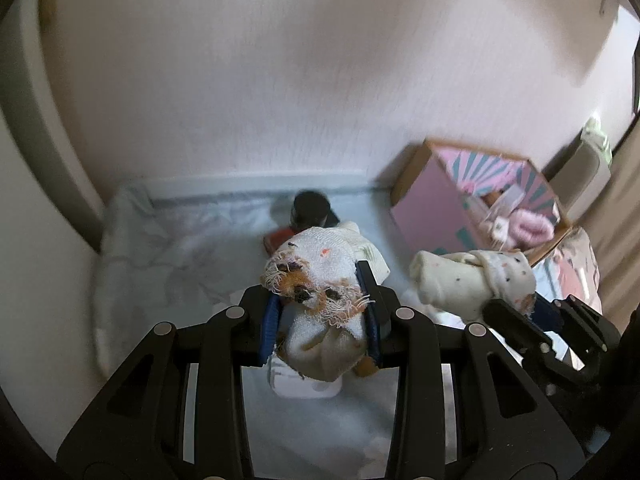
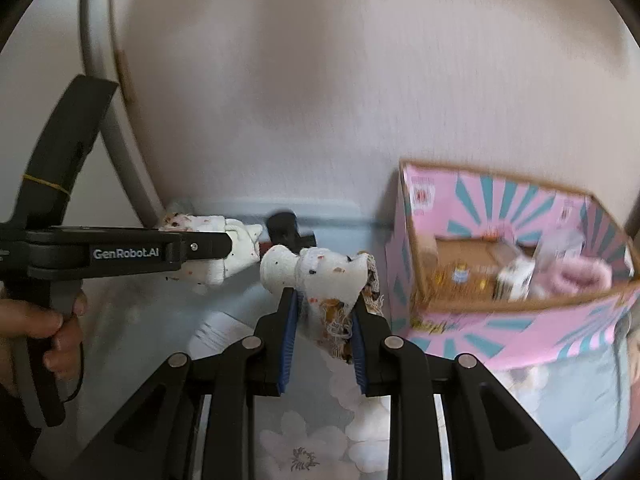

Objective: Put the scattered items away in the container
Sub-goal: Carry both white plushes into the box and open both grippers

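My left gripper (image 1: 322, 312) is shut on a rolled cream cloth (image 1: 320, 272) with coloured specks and a frayed orange end, held above the bed. My right gripper (image 2: 325, 336) is shut on a second, similar rolled cream cloth (image 2: 320, 272). That second cloth also shows in the left wrist view (image 1: 472, 278), to the right, just in front of the box. The left gripper and its cloth (image 2: 216, 248) show at the left in the right wrist view. The pink cardboard box (image 2: 520, 332) with teal stripes stands open at the right, holding a pink fluffy item (image 2: 584, 276) and small packets.
A dark object (image 1: 310, 208) and something red (image 1: 280, 238) lie on the pale floral bedsheet (image 1: 160, 248) by the white wall. A white card (image 1: 304, 390) lies below the left gripper. A beige curtain (image 1: 624, 208) hangs at the far right.
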`<action>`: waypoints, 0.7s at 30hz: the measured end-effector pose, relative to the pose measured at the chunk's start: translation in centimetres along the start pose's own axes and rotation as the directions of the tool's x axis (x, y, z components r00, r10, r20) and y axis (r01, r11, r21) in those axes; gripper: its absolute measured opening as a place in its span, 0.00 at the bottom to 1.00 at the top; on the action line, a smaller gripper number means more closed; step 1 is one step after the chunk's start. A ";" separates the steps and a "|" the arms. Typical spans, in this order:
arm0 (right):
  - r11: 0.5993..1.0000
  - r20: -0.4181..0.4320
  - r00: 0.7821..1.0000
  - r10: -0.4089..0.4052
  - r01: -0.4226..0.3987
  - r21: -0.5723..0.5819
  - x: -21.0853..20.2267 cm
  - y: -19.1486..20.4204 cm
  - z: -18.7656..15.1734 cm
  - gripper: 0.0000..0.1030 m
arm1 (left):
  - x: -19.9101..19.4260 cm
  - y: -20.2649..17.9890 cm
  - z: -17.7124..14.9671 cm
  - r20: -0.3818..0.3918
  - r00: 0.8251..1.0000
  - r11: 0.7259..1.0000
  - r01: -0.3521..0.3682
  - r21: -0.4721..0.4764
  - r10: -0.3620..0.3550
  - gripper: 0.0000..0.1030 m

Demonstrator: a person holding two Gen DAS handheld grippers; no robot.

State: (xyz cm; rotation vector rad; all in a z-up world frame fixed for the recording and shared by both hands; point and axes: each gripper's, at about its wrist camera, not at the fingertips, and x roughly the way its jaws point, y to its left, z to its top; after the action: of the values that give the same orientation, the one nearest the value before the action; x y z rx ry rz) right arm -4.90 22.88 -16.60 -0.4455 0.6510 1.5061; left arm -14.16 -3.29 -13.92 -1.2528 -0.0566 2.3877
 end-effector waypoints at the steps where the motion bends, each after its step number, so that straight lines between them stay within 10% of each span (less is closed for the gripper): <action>1: 1.000 0.009 1.000 0.021 -0.021 -0.002 -0.9 -0.2 0.6 0.22 | -1.2 -0.3 0.3 0.014 1.000 1.000 -0.004 -0.004 0.004 0.30; 21: 0.993 -0.005 0.993 0.121 -0.121 0.008 -9.2 -15.4 9.4 0.22 | -5.9 -15.1 6.4 0.149 0.989 1.000 0.022 0.019 -0.025 0.30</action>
State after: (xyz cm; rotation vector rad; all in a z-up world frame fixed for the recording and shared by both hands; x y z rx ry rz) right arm 11.91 21.32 -5.44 -0.4109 0.6982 1.6173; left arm -10.86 8.97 -2.04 -1.0580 -0.0961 2.4526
